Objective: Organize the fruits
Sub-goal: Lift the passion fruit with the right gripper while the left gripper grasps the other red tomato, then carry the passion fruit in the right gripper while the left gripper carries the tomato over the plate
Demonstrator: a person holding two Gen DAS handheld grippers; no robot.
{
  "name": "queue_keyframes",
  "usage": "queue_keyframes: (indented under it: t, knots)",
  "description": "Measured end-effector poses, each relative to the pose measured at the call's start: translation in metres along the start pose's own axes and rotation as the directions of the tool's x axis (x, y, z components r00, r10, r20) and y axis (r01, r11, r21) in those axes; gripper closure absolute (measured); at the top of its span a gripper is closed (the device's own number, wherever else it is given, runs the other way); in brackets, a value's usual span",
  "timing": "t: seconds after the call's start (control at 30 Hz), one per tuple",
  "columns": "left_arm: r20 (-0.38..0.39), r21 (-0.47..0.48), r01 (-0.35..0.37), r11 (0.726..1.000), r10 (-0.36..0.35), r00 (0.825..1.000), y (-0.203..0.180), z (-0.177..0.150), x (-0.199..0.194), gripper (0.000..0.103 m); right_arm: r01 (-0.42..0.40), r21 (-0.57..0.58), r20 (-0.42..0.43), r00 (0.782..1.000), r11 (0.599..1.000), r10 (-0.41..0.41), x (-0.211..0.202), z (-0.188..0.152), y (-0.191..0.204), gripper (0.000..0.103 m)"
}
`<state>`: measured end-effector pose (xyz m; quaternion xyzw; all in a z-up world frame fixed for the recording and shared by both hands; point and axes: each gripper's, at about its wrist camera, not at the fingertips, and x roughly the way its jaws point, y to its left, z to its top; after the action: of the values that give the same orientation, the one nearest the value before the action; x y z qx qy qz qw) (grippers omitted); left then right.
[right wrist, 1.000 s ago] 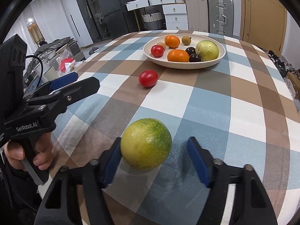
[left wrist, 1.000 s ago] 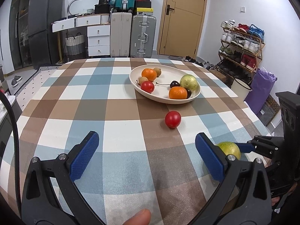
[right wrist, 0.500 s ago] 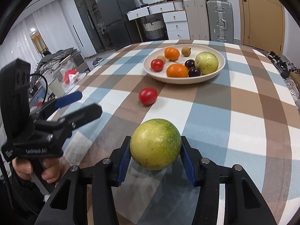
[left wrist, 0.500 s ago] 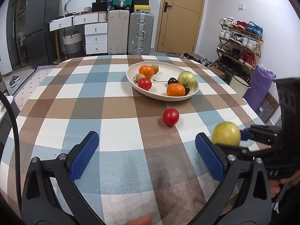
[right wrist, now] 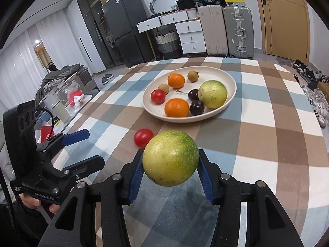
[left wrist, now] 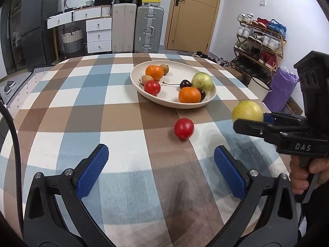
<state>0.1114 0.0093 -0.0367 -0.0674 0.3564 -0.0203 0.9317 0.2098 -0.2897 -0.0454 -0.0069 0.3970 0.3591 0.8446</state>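
Note:
My right gripper (right wrist: 170, 164) is shut on a yellow-green round fruit (right wrist: 170, 158) and holds it above the checked tablecloth. The same fruit (left wrist: 247, 111) shows at the right of the left wrist view, clamped in the right gripper (left wrist: 249, 116). A red tomato (left wrist: 184, 128) lies loose on the cloth, short of the cream plate (left wrist: 185, 70); it also shows just behind the held fruit, tomato (right wrist: 143, 137). The plate (right wrist: 230, 78) holds two oranges, a tomato, dark cherries, small brown fruits and a second green fruit. My left gripper (left wrist: 161, 169) stands open over bare cloth, nothing between its pads.
The table (left wrist: 61, 111) carries a blue, brown and white checked cloth. A person's hand (left wrist: 304, 175) grips the right tool's handle. Suitcases, drawers and a door stand behind the table; a shoe rack and a purple bag (left wrist: 281, 90) are off its right edge.
The right gripper closed its pads on the green fruit and lifted it off the cloth, carrying it toward the plate. The left gripper stayed open and nearly still.

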Motion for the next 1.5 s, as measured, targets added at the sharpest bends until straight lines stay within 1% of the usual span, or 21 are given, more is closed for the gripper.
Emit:
queue_keyframes:
  t: [0.2, 0.33, 0.5, 0.6, 0.67, 0.73, 0.8, 0.83, 0.87, 0.97, 1.03, 1.1, 1.17, 1.27, 1.3, 1.33, 1.5]
  knots:
    - [-0.030, -0.008, -0.024, 1.000, 0.024, 0.999, 0.002, 0.018, 0.024, 0.001, -0.006, 0.006, 0.022, 1.000, 1.000, 0.006, 0.004, 0.015, -0.012, 0.052]
    - [-0.045, -0.009, 0.000, 1.000, 0.000, 0.999, 0.002, 0.027, 0.038, 0.001, -0.016, 0.010, 0.046, 0.999, 1.000, 0.016, 0.012, 0.027, -0.017, 0.052]
    - [-0.072, 0.037, 0.028, 0.999, -0.025, 0.997, -0.007, 0.033, 0.052, 0.003, -0.032, 0.015, 0.054, 0.998, 0.999, 0.031, 0.020, 0.032, -0.022, 0.052]
    - [-0.113, 0.063, 0.046, 0.997, -0.039, 0.993, -0.014, 0.035, 0.063, 0.006, -0.034, 0.006, 0.049, 0.998, 0.999, 0.034, 0.022, 0.032, -0.024, 0.052]
    - [-0.144, 0.075, 0.049, 0.996, -0.038, 0.989, -0.019, 0.037, 0.073, 0.008, -0.040, 0.022, 0.036, 0.999, 0.999, 0.039, 0.024, 0.030, -0.028, 0.052]
    - [-0.166, 0.087, 0.055, 0.995, -0.040, 0.985, -0.022, 0.037, 0.079, 0.015, -0.036, 0.033, 0.030, 0.999, 0.999, 0.035, 0.024, 0.030, -0.030, 0.052]
    - [-0.186, 0.090, 0.062, 0.994, -0.044, 0.982, -0.024, 0.037, 0.085, 0.018, -0.054, 0.040, 0.028, 0.998, 0.998, 0.053, 0.024, 0.030, -0.033, 0.052]
    - [-0.197, 0.091, 0.071, 0.993, -0.052, 0.979, -0.025, 0.037, 0.088, 0.022, -0.052, 0.040, 0.032, 0.998, 0.998, 0.051, 0.023, 0.030, -0.033, 0.052]
    - [-0.201, 0.094, 0.075, 0.993, -0.055, 0.978, -0.026, 0.037, 0.090, 0.022, -0.048, 0.038, 0.036, 0.998, 0.998, 0.046, 0.022, 0.030, -0.033, 0.052]
    - [-0.200, 0.104, 0.092, 0.990, -0.069, 0.977, -0.029, 0.037, 0.090, 0.028, -0.043, 0.040, 0.034, 0.999, 0.998, 0.042, 0.024, 0.028, -0.034, 0.052]
    - [-0.195, 0.105, 0.099, 0.990, -0.077, 0.978, -0.029, 0.037, 0.089, 0.040, -0.038, 0.038, 0.024, 0.999, 0.999, 0.038, 0.026, 0.026, -0.033, 0.052]
    - [-0.193, 0.103, 0.103, 0.989, -0.081, 0.978, -0.029, 0.037, 0.088, 0.043, -0.043, 0.041, 0.021, 0.999, 0.998, 0.042, 0.027, 0.025, -0.033, 0.052]
    - [-0.192, 0.101, 0.110, 0.989, -0.089, 0.977, -0.028, 0.037, 0.087, 0.050, -0.047, 0.039, 0.026, 0.999, 0.998, 0.046, 0.026, 0.024, -0.032, 0.052]
    - [-0.191, 0.101, 0.123, 0.987, -0.102, 0.976, -0.029, 0.037, 0.087, 0.065, -0.047, 0.045, 0.032, 0.998, 0.998, 0.046, 0.025, 0.023, -0.034, 0.052]
    - [-0.191, 0.100, 0.128, 0.987, -0.107, 0.976, -0.029, 0.037, 0.086, 0.072, -0.047, 0.049, 0.033, 0.998, 0.998, 0.045, 0.025, 0.023, -0.035, 0.052]
    - [-0.191, 0.099, 0.129, 0.987, -0.109, 0.976, -0.029, 0.037, 0.085, 0.077, -0.044, 0.057, 0.033, 0.999, 0.997, 0.042, 0.025, 0.023, -0.037, 0.052]
    - [-0.168, 0.092, 0.130, 0.987, -0.114, 0.979, -0.026, 0.037, 0.080, 0.077, -0.039, 0.095, 0.025, 0.999, 0.995, 0.037, 0.028, 0.021, -0.045, 0.052]
